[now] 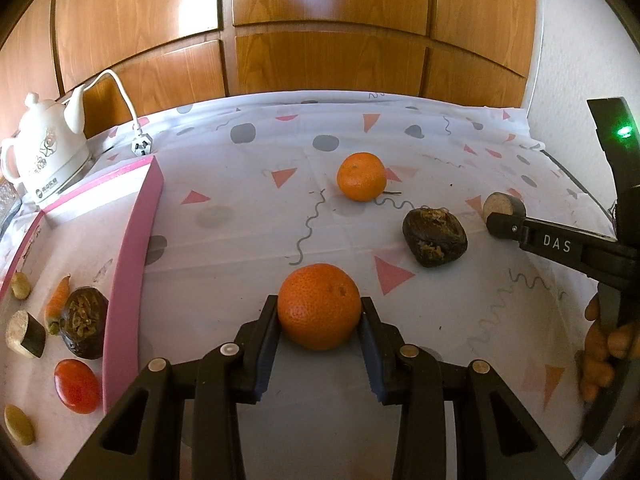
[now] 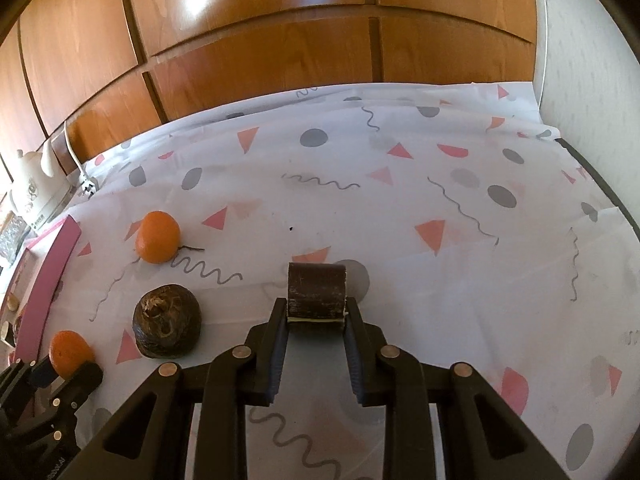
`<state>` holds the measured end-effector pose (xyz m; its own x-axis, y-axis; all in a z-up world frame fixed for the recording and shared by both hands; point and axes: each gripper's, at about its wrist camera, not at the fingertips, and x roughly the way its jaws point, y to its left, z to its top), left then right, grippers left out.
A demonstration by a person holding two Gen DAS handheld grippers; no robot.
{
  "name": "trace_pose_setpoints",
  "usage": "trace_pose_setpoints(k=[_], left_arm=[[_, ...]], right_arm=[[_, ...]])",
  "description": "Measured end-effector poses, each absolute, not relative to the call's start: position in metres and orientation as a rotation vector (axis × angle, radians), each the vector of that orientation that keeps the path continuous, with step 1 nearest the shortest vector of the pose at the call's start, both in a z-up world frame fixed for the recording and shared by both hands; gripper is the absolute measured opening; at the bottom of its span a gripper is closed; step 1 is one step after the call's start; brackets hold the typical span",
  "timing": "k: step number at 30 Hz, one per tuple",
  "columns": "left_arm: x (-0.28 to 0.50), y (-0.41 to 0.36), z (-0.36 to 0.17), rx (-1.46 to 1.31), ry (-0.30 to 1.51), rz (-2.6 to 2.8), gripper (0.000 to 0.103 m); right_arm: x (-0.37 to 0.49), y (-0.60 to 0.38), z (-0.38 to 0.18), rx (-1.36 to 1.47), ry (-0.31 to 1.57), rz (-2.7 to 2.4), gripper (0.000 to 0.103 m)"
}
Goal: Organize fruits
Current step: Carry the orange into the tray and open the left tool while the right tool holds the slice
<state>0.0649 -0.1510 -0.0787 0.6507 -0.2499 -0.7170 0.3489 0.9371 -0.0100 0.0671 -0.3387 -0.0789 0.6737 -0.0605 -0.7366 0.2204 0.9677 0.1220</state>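
My left gripper [image 1: 319, 308] is shut on an orange tangerine [image 1: 319, 306], just right of the pink-rimmed tray [image 1: 132, 248]. My right gripper [image 2: 317, 312] is shut on a dark cylinder piece [image 2: 316, 289] with a pale cut end; it also shows in the left wrist view [image 1: 500, 208]. A second tangerine [image 1: 361, 176] lies farther back on the cloth. A dark brown round fruit [image 1: 434, 237] lies between the two grippers. In the right wrist view I see the held tangerine [image 2: 66, 351], the far tangerine [image 2: 157, 237] and the brown fruit [image 2: 166, 328].
The tray holds a red tomato [image 1: 77, 386], a carrot [image 1: 57, 300], a brown fruit [image 1: 84, 322], a dark cylinder piece [image 1: 25, 334] and pale pieces. A white kettle [image 1: 44, 152] with cord stands back left. Wooden panels back the patterned tablecloth [image 1: 248, 208].
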Motion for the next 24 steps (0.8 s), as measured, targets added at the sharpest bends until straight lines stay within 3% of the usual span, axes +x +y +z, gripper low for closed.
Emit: trace_pose_setpoints(k=[12,24], left_arm=[[0.067,-0.149,-0.071,0.105,0.853,-0.339,0.038],[0.049,-0.118,-0.030,0.031,0.808,-0.337,0.038]], right_arm=[[0.068,-0.341,-0.081,0.235,0.808,-0.144,0.027],[0.068,-0.338,-0.082,0.213,0.816,-0.155,0.027]])
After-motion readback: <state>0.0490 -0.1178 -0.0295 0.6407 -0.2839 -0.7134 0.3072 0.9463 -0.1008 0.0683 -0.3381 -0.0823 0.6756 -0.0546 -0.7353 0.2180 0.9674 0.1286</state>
